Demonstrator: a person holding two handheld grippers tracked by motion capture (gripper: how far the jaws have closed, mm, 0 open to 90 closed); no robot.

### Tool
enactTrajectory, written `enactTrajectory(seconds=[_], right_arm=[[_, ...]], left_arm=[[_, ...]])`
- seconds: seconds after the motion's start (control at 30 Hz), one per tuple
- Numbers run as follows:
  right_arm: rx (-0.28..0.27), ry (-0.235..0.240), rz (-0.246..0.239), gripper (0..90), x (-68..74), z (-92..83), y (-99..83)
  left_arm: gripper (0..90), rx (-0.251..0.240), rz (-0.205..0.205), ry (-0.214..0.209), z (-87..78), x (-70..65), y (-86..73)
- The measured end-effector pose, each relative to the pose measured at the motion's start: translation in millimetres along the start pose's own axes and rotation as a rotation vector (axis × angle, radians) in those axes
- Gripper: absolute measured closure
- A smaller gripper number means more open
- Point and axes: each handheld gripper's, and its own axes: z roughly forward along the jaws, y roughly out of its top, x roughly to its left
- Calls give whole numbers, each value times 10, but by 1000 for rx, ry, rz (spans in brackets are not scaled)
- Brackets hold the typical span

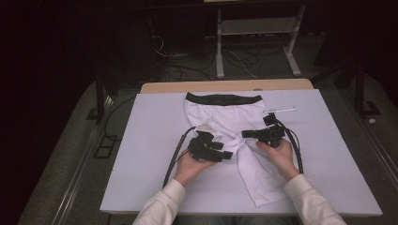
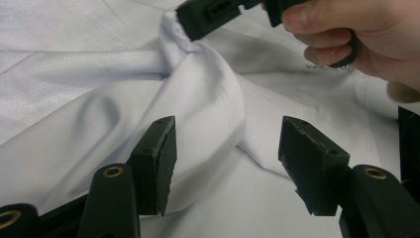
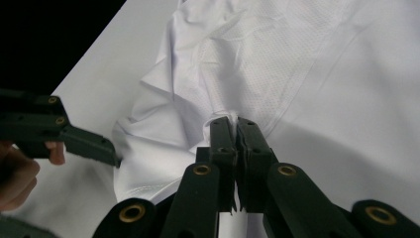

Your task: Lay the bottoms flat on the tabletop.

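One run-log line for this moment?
item: white shorts on table | left gripper: open over fold | right gripper: shut on shorts

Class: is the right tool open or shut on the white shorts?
Shut: the right tool pinches a fold of the white shorts between closed jaws.

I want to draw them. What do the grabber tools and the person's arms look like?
Both grippers, left gripper and right gripper, are black, with flat black fingers, brass-coloured rivets and a black cable each. The sleeves are white.
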Motion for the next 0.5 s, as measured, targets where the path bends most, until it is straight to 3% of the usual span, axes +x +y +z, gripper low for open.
enactTrajectory(seconds=[0.07, 0.13, 0.3, 0.33, 0.4, 0.5], right_arm=[[3, 2, 9, 857, -21, 17, -1], [4, 1, 15, 856, -36, 31, -4], [1, -4, 16, 857, -44, 13, -2], [2, -5, 14, 857, -46, 10, -3], [2, -5, 19, 857, -50, 2, -5], [6, 4, 23, 856, -57, -18, -10]], left_arm=[[397, -1, 3, 22, 63, -27, -30], [397, 0, 19, 71, 142, -54, -53], [408, 34, 102, 237, 376, -100, -79], [435, 42, 134, 280, 423, -111, -86], [589, 39, 167, 321, 443, -128, -78], [767, 57, 151, 313, 385, -108, -46]])
